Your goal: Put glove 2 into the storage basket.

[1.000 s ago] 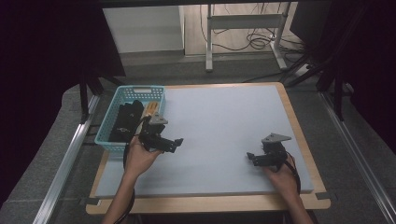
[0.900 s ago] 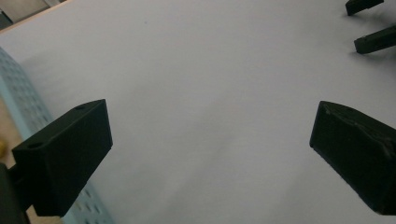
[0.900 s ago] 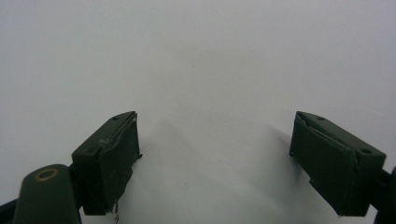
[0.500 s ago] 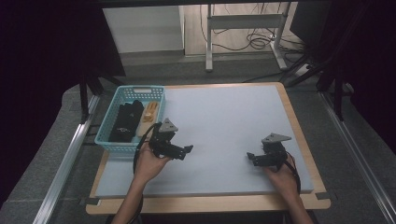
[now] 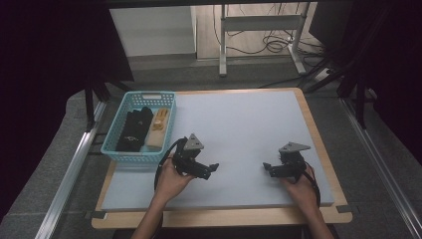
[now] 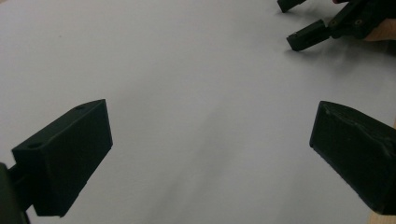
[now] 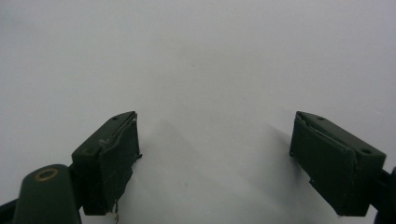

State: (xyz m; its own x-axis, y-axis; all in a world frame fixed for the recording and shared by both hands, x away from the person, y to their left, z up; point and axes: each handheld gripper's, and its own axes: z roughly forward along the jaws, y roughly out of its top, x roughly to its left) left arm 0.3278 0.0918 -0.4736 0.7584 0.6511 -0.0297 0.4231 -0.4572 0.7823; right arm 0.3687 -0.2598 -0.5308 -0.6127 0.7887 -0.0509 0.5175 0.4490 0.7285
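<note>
From the high view, there are two grippers on one pale blue-grey mat (image 5: 244, 124) that covers one wooden table (image 5: 224, 217). The left gripper (image 5: 211, 171) is in the person's left hand (image 5: 171, 179), near the front of the mat. It is empty. Its tips point toward the right side. The right gripper (image 5: 267, 168) is in the right hand (image 5: 298, 184), and it is empty too. Its tips point to the left. The two grippers are apart, with bare mat between them. One light blue basket (image 5: 130, 149) sits at the left edge of the table, just beside the left gripper. Inside it lie two things: one black thing (image 5: 133, 129) and one tan thing (image 5: 158, 125). I cannot tell what they are.

In the left gripper view, the left gripper (image 6: 210, 154) has two black jaws, spread wide, with only the mat between them. The other gripper (image 6: 299, 23) shows far off at the top right.

In the right gripper view, the right gripper (image 7: 215, 158) has two dark jaws, spread wide. Nothing is between them but the mat (image 7: 196, 56).
</note>
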